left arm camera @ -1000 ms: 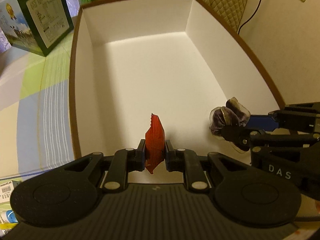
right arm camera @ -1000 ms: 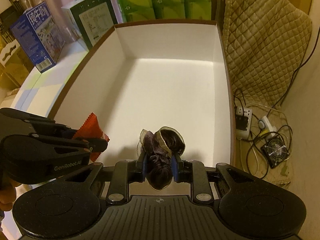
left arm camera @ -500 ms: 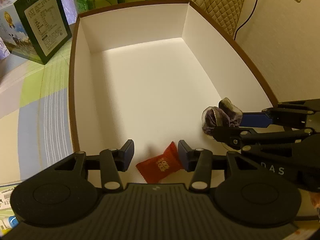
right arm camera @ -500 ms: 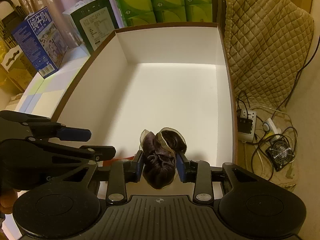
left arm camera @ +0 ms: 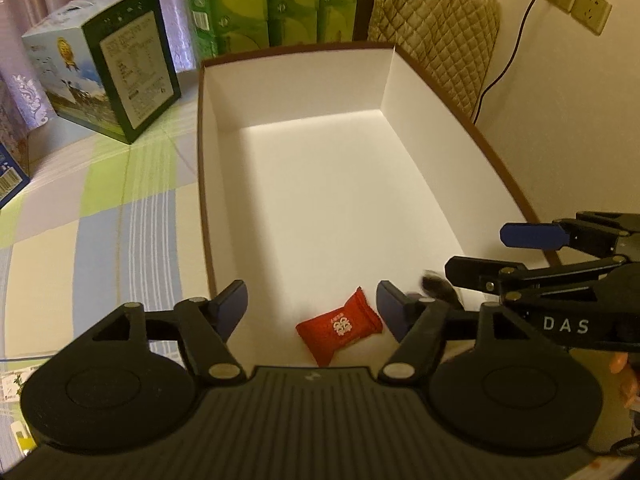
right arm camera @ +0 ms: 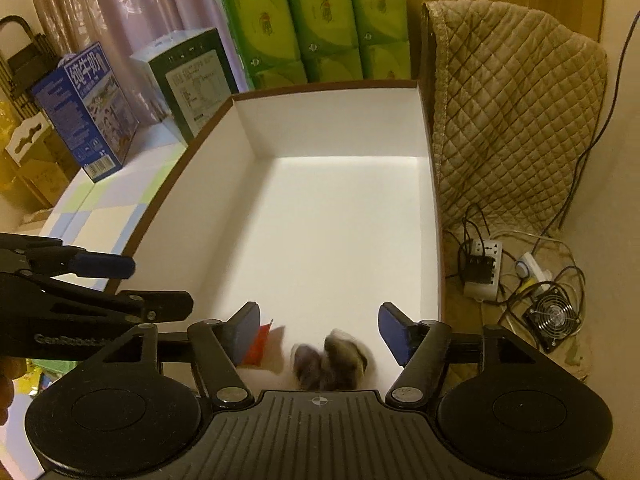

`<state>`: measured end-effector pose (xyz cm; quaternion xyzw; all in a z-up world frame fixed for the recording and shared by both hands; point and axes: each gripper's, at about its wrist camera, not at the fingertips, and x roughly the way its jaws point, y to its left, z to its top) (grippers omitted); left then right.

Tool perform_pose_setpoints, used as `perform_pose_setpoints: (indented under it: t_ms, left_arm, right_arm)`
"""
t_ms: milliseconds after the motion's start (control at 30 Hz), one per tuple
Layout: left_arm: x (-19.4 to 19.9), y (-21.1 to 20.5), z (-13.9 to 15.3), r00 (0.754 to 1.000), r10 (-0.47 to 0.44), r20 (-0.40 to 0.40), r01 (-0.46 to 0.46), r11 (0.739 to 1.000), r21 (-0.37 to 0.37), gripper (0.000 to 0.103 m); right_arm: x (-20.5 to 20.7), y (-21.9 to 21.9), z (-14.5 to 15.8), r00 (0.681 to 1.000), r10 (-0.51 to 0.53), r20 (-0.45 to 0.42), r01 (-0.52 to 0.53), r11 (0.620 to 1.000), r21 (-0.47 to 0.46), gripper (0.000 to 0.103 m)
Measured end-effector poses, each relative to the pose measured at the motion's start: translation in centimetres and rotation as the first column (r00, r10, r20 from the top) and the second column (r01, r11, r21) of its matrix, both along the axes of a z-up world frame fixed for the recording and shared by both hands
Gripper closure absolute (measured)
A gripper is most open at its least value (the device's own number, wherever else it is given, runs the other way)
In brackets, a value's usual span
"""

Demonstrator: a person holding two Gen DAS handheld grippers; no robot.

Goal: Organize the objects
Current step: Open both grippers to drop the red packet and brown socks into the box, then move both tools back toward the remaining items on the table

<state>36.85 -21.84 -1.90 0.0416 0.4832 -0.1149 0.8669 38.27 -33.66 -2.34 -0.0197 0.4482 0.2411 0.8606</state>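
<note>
The white box (left arm camera: 416, 120) with a brown rim is bare beyond its near end. The left hand-held gripper (left arm camera: 312, 306) is spread wide, the red candy packet (left arm camera: 339, 326) lying on the box floor between its fingers. The right hand-held gripper (right arm camera: 318, 326) is also wide apart and empty, the dark scrunchie (right arm camera: 330, 364), blurred, just below it.

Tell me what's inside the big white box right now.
In the white box: a red candy packet and a dark scrunchie, blurred, both at the near end. The hand-held grippers hide the nearest strip of floor.
</note>
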Motion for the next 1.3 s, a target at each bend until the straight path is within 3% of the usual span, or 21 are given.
perform_pose_setpoints:
  t_ms: [400, 800, 1300]
  left_arm:
    - [-4.6, 2.3, 3.2, 0.998, 0.023, 0.057, -0.021, 0.999, -0.040, 0.023]
    - [-8.7, 4.9, 4.6, 0.996, -0.040, 0.080, 0.045, 0.997, -0.063, 0.022]
    - [-14.6, 11.5, 5.0, 0.995, -0.032, 0.089, 0.037, 0.998, -0.054, 0.021]
  right_arm:
    - [-4.0, -0.3, 2.4, 1.000, -0.017, 0.025, 0.016, 0.999, 0.036, 0.038]
    - [-9.5, 0.2, 4.7, 0.994, -0.092, 0.065, 0.090, 0.995, 0.040, 0.038]
    - [-16.5, 3.8, 4.6, 0.995, -0.081, 0.056, 0.077, 0.995, 0.069, 0.038]
